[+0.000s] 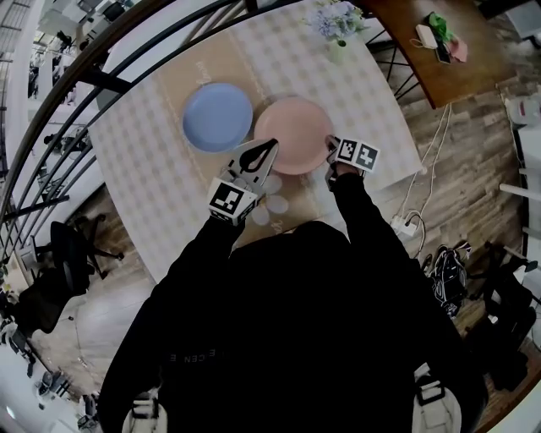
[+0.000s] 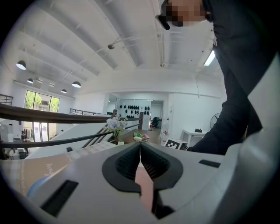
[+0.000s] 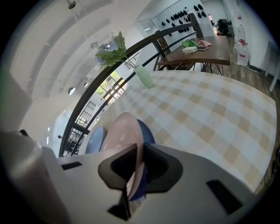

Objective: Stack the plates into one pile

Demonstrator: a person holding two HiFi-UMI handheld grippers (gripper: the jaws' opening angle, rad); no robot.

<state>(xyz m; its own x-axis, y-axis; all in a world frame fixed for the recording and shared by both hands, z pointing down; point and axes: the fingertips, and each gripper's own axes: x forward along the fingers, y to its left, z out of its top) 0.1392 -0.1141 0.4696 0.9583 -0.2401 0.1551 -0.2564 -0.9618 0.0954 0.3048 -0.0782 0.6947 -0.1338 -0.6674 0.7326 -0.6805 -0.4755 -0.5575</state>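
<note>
A pink plate [image 1: 292, 131] lies on the checked tablecloth [image 1: 152, 178], with a light blue plate [image 1: 217, 117] just to its left. My right gripper [image 1: 330, 152] is shut on the pink plate's right rim. In the right gripper view that rim [image 3: 122, 129] runs between the jaws of the right gripper [image 3: 139, 151]. A darker blue edge [image 3: 147, 131] lies right behind it and the light blue plate [image 3: 94, 140] beyond. My left gripper [image 1: 269, 147] has its tips at the pink plate's left rim. In its own view the left gripper [image 2: 140, 151] has its tips together, and pink [image 2: 144, 188] shows through the slit below them.
A small vase of flowers [image 1: 336, 21] stands at the table's far edge. A dark railing [image 1: 101, 80] curves along the table's left side. A wooden table [image 1: 423, 59] with small items stands at the back right. A power strip [image 1: 404, 224] and cables lie on the floor to the right.
</note>
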